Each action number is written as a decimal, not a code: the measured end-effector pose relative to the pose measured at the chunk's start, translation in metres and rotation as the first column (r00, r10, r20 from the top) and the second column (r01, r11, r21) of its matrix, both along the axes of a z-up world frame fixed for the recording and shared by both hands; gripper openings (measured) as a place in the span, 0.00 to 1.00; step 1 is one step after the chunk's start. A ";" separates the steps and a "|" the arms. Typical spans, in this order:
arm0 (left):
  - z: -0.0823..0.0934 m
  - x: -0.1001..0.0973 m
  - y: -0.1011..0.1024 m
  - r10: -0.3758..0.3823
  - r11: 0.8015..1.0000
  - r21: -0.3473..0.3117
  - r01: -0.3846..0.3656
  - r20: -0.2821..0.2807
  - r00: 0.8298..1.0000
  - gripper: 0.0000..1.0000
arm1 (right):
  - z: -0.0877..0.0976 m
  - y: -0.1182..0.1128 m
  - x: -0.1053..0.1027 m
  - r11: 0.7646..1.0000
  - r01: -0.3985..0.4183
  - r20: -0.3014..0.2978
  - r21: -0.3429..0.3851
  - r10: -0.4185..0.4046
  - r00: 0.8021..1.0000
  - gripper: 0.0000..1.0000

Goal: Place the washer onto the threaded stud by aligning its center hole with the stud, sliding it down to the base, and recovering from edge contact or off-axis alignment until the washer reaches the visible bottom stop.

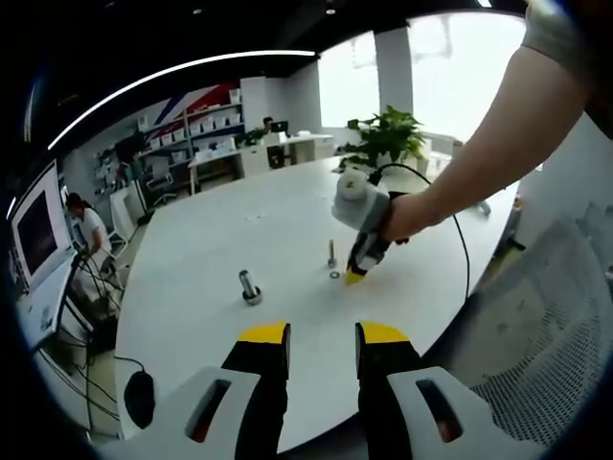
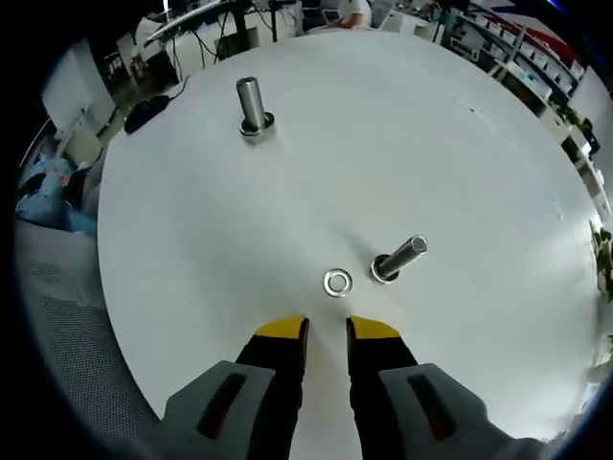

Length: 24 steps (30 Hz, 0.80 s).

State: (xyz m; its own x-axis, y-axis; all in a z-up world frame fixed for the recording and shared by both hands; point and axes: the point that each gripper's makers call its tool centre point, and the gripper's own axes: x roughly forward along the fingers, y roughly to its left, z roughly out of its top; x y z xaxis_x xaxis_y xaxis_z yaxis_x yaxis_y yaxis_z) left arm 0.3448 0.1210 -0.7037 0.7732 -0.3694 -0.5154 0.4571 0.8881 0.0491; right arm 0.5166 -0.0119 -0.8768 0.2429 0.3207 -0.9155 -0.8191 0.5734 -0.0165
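A small metal washer lies flat on the white table, just left of a thin threaded stud standing on its base. My right gripper hovers just short of the washer, jaws open a little with nothing between them. In the left gripper view the same washer lies beside the stud, with the right gripper held by a hand right next to it. My left gripper stays back near the table edge, open and empty.
A thicker steel cylinder on a round base stands farther off on the table. A black mouse-like object sits at the table edge. A mesh chair, desks, a plant and a person surround the table.
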 end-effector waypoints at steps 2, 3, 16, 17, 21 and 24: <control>0.000 0.000 -0.001 -0.002 1.000 0.002 0.002 -0.001 1.000 0.25 | 0.000 0.000 0.000 1.000 0.004 0.005 0.005 -0.004 1.000 0.18; 0.000 0.000 -0.001 -0.003 1.000 0.002 0.003 -0.001 1.000 0.25 | 0.000 0.000 0.000 1.000 0.004 0.008 0.007 -0.004 1.000 0.19; 0.001 0.000 0.002 0.013 1.000 0.001 -0.013 0.006 1.000 0.25 | 0.001 0.000 -0.002 0.999 0.026 0.014 0.036 -0.026 1.000 0.20; 0.001 0.000 0.002 0.014 1.000 0.001 -0.014 0.005 1.000 0.25 | 0.001 0.000 -0.002 0.999 0.027 0.013 0.036 -0.028 1.000 0.20; 0.001 0.000 0.003 0.018 1.000 -0.002 -0.018 0.006 1.000 0.25 | 0.001 0.002 0.002 0.998 0.050 0.016 0.049 -0.050 0.999 0.20; 0.001 0.000 0.003 0.021 1.000 -0.002 -0.021 0.007 1.000 0.25 | 0.001 0.003 0.003 0.998 0.044 0.018 0.041 -0.045 0.999 0.20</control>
